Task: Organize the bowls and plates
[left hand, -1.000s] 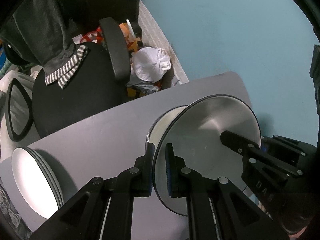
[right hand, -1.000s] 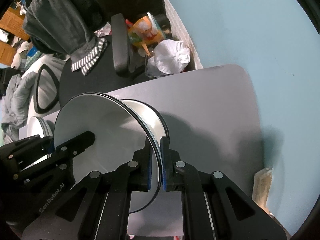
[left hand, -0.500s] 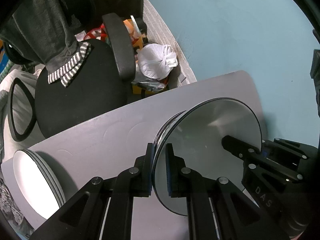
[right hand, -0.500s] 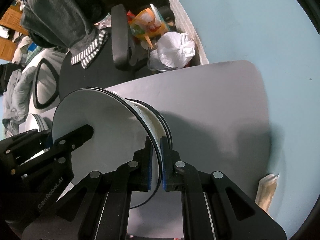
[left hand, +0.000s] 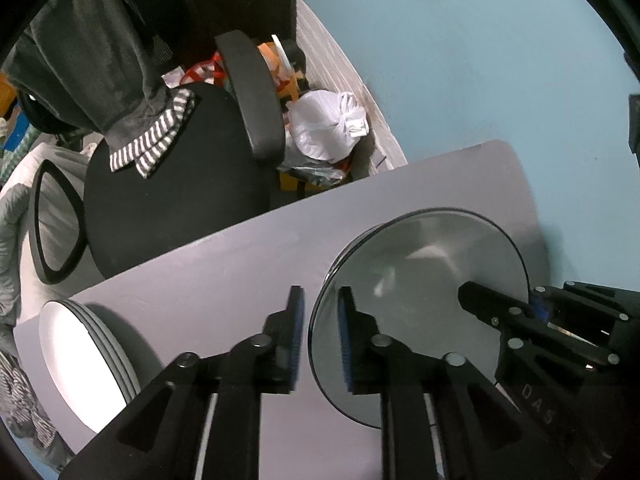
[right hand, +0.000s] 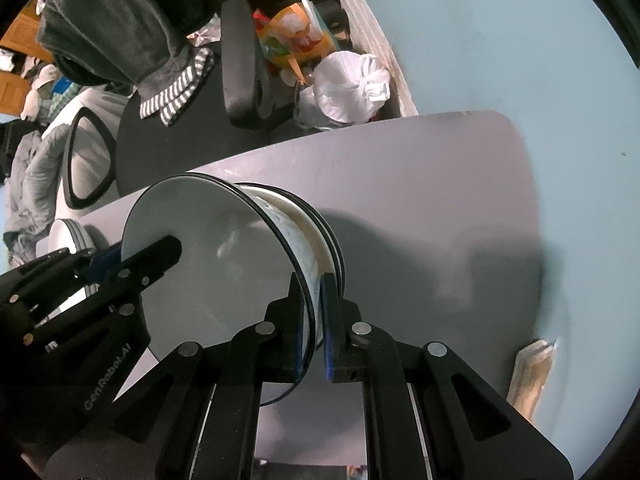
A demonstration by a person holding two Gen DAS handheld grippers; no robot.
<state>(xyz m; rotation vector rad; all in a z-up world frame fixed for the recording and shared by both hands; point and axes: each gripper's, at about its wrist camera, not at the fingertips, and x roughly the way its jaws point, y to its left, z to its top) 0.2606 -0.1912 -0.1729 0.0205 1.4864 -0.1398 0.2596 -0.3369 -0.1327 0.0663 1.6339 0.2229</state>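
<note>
On the grey table (left hand: 224, 280), my left gripper (left hand: 320, 336) is opening off the top bowl (left hand: 420, 288) of the stack, while my right gripper (right hand: 314, 328) pinches its opposite rim. One-sided, that bowl may tip or slide askew.

A grey black-rimmed plate (left hand: 416, 304) lies atop stacked bowls (right hand: 320, 236); white plates (left hand: 80, 356) sit well apart.

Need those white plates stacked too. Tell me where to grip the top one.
Grip the top plate by its thin rim, from above on the side facing the grippers. The stack lies flat on the table, so only its raised edge fits between jaws.
</note>
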